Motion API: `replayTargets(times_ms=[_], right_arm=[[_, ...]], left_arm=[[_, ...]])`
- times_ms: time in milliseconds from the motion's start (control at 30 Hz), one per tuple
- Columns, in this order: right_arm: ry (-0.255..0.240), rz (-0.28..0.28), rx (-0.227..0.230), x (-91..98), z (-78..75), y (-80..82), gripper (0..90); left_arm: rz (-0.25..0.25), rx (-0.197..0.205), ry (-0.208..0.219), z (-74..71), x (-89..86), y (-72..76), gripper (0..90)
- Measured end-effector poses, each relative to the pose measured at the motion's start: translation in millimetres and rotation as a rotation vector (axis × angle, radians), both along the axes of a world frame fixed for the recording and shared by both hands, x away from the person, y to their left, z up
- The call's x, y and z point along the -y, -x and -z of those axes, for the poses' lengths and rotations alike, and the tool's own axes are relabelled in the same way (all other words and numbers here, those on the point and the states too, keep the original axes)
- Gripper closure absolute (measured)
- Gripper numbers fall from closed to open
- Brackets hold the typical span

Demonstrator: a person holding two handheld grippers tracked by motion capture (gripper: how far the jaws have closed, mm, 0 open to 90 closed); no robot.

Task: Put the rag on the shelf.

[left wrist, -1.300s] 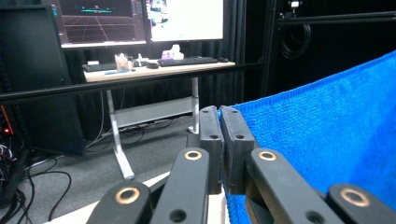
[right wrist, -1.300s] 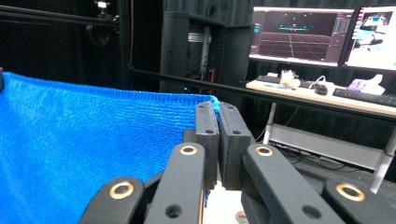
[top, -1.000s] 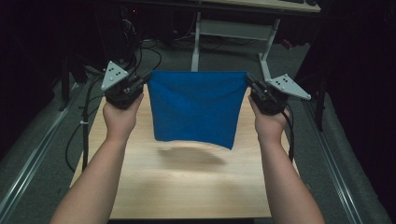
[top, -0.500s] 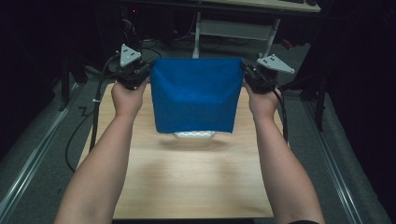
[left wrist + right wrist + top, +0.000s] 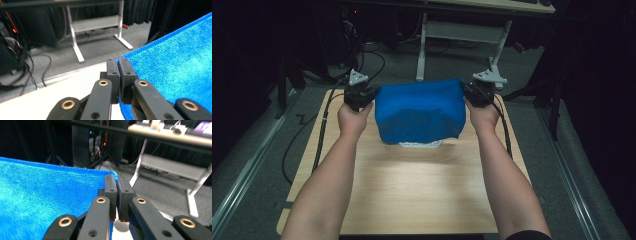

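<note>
Jaws of both grippers pinch the corners of a billowing blue towel (image 5: 419, 112).

Wooden table (image 5: 412, 200), grey floor (image 5: 257, 150) — white desk frame (image 5: 497, 55)

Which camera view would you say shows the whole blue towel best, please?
The high view: the blue towel hangs whole between the left gripper and right gripper. Each gripper view shows one pinched corner and nearby weave.
</note>
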State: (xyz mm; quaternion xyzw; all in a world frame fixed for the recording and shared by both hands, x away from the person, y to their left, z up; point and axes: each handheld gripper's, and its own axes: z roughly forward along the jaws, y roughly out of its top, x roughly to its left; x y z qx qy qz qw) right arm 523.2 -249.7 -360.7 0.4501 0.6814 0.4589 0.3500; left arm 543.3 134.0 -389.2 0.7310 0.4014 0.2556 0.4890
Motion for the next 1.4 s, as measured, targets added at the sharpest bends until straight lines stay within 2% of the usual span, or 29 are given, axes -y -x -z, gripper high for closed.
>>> replayTargets(times_ms=[67, 100, 133, 167, 300, 433, 533, 567, 600, 700, 867, 1000, 1200, 1300, 1400], right_arm=[[0.012, -0.008, -0.025, 1.1, 12.7, 0.9, 88.8], [0.014, -0.01, -0.037, 1.6, 18.8, 1.8, 88.8], [0.014, -0.008, -0.05, 2.1, 23.0, 2.6, 88.8], [0.012, -0.009, -0.058, 3.2, 28.5, 3.5, 88.8], [-0.01, -0.014, -0.101, 7.3, 48.9, 7.5, 88.7], [-0.012, -0.028, -0.139, 8.1, 67.6, 11.5, 88.7], [-0.038, -0.031, -0.16, 10.4, 79.0, 15.3, 88.6], [-0.048, -0.03, -0.169, 11.5, 82.7, 16.4, 88.6], [-0.056, -0.031, -0.177, 12.5, 86.3, 17.1, 88.6], [-0.06, -0.034, -0.203, 14.6, 97.5, 18.7, 88.5], [-0.074, -0.038, -0.22, 14.1, 108.4, 22.2, 88.5], [-0.07, -0.037, -0.237, 14.0, 114.0, 22.8, 88.3], [-0.066, -0.035, -0.256, 13.4, 118.3, 22.0, 86.7], [-0.079, -0.035, -0.272, 13.7, 119.5, 21.3, 78.8], [-0.072, -0.024, -0.261, 14.7, 117.7, 21.9, 73.4]], left_arm=[[0.016, -0.039, -0.005, 12.5, -0.5, 2.1, 88.4], [0.022, -0.045, -0.003, 16.4, -0.7, 3.0, 88.4], [0.03, -0.056, 0.007, 21.2, -0.9, 4.1, 88.4], [0.034, -0.083, 0.013, 27.1, -0.9, 4.8, 88.4], [0.048, -0.139, 0.0, 46.5, 0.5, 7.9, 88.4], [0.067, -0.2, 0.033, 66.4, -1.7, 9.1, 88.3], [0.085, -0.239, 0.081, 76.8, -3.9, 10.3, 88.2], [0.088, -0.247, 0.086, 79.7, -3.2, 10.8, 88.2], [0.091, -0.243, 0.087, 82.4, -2.5, 11.9, 88.2], [0.098, -0.271, 0.101, 91.0, -1.6, 12.4, 88.1], [0.103, -0.293, 0.111, 99.6, 0.3, 13.9, 87.9], [0.108, -0.299, 0.104, 104.3, 2.8, 15.4, 87.7], [0.108, -0.306, 0.115, 109.7, 2.4, 17.8, 86.9], [0.097, -0.313, 0.115, 109.5, 1.9, 18.2, 79.7], [0.085, -0.295, 0.113, 106.3, 0.0, 19.3, 72.7]])
